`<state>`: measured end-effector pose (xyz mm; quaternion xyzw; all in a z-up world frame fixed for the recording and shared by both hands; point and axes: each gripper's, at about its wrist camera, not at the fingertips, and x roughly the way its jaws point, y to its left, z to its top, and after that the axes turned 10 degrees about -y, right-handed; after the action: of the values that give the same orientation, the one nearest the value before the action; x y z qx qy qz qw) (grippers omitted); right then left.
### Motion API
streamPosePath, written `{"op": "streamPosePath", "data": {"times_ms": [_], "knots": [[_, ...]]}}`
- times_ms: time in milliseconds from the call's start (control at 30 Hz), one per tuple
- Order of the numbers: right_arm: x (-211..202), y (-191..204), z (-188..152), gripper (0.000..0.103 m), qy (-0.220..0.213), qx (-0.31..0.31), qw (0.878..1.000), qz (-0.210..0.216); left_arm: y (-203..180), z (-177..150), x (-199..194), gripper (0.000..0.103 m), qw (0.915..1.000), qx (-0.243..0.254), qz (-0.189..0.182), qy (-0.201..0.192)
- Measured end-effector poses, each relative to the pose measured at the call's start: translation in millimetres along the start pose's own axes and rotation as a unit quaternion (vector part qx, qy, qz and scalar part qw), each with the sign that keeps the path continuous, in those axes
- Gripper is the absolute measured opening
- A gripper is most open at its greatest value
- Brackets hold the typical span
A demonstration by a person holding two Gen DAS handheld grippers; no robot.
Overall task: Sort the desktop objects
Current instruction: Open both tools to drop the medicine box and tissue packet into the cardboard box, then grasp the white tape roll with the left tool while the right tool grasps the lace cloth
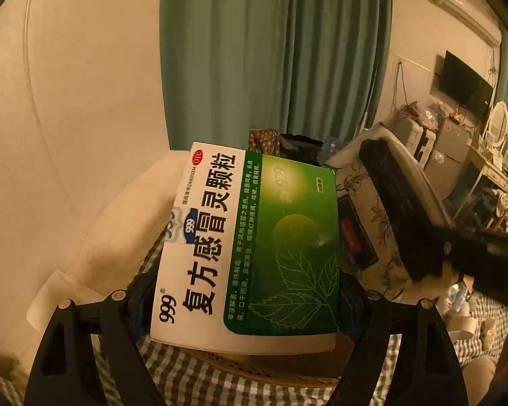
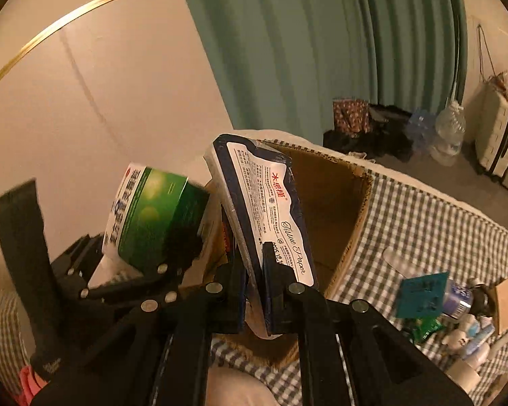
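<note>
My left gripper (image 1: 245, 299) is shut on a green and white medicine box (image 1: 250, 240) and holds it up in the air; the box also shows in the right wrist view (image 2: 149, 220). My right gripper (image 2: 257, 291) is shut on a blue and white tissue pack (image 2: 264, 209), held upright over an open cardboard box (image 2: 335, 203). In the left wrist view the tissue pack (image 1: 365, 189) shows to the right with the right gripper's finger across it. The cardboard box edge (image 1: 271, 368) lies below the medicine box.
The box stands on a checked bedspread (image 2: 420, 223). A pile of small items, a teal card (image 2: 420, 294) and bottles (image 2: 464, 335), lies at the right. A white pillow (image 1: 128, 216) lies at the left by the wall. Green curtains (image 1: 271, 50) hang behind.
</note>
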<state>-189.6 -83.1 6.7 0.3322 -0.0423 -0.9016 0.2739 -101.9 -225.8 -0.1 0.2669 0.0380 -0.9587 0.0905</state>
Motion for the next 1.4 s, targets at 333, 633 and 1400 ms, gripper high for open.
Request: {"op": "streamPosePath", "data": {"times_ms": [333, 633, 1400], "knots": [[-14, -9, 10, 0.052, -0.051, 0.018, 0.998, -0.026, -5, 1, 7, 0.1, 0.9998, 0.003, 0.0, 0.017], [-102, -73, -12, 0.052, -0.074, 0.059, 0.99, -0.108, -82, 4, -33, 0.103, 0.997, -0.002, -0.078, 0.002], [-272, -331, -208, 0.06, -0.031, 0.264, 0.916, -0.301, -358, -138, -19, 0.103, 0.9565, 0.136, -0.23, 0.117]]}}
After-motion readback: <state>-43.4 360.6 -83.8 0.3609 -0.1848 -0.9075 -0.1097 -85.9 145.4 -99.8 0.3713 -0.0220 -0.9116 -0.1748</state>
